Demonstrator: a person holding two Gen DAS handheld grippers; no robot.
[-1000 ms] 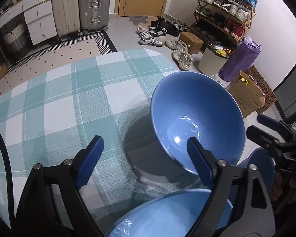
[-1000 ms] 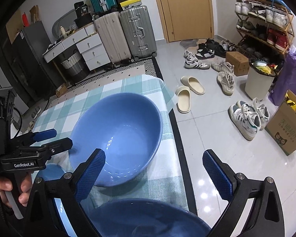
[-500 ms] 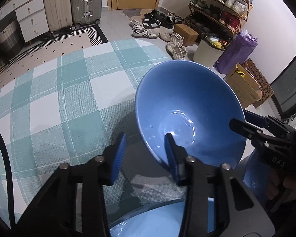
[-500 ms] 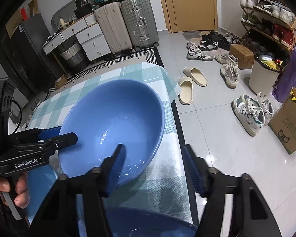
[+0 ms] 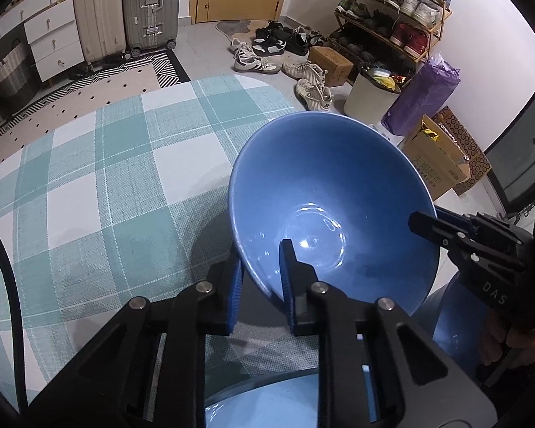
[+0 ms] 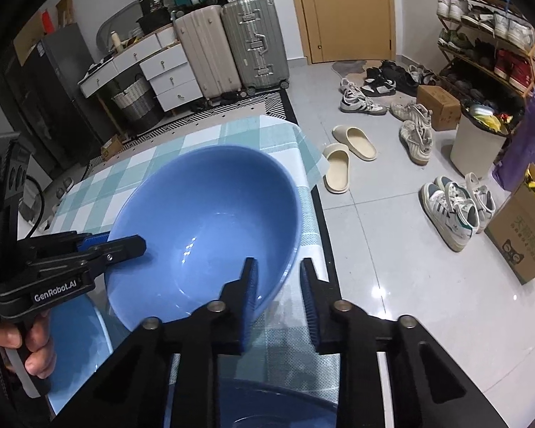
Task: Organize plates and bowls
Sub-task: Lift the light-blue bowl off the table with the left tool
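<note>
A large blue bowl [image 5: 324, 192] [image 6: 210, 214] stands on the teal checked tablecloth [image 5: 107, 178]. My left gripper [image 5: 262, 271] is shut on the bowl's near rim, one finger inside and one outside. My right gripper [image 6: 278, 285] is shut on the bowl's opposite rim the same way; it also shows at the right of the left wrist view [image 5: 431, 221]. The left gripper shows at the left of the right wrist view [image 6: 125, 244]. A second blue bowl [image 5: 267, 406] [image 6: 267, 406] lies under the grippers. A blue plate [image 6: 75, 342] [image 5: 456, 321] lies beside the bowl.
The table edge [image 6: 314, 192] drops to a tiled floor with slippers [image 6: 353, 142] and sneakers [image 6: 453, 207]. Suitcases [image 6: 232, 46], a drawer unit [image 6: 160, 71], a shoe rack [image 6: 488, 42], a bin [image 6: 478, 139] and a cardboard box [image 6: 524, 235] stand around the room.
Both grippers went from wide open to closed on opposite rims of the large blue bowl, and both moved in closer to it.
</note>
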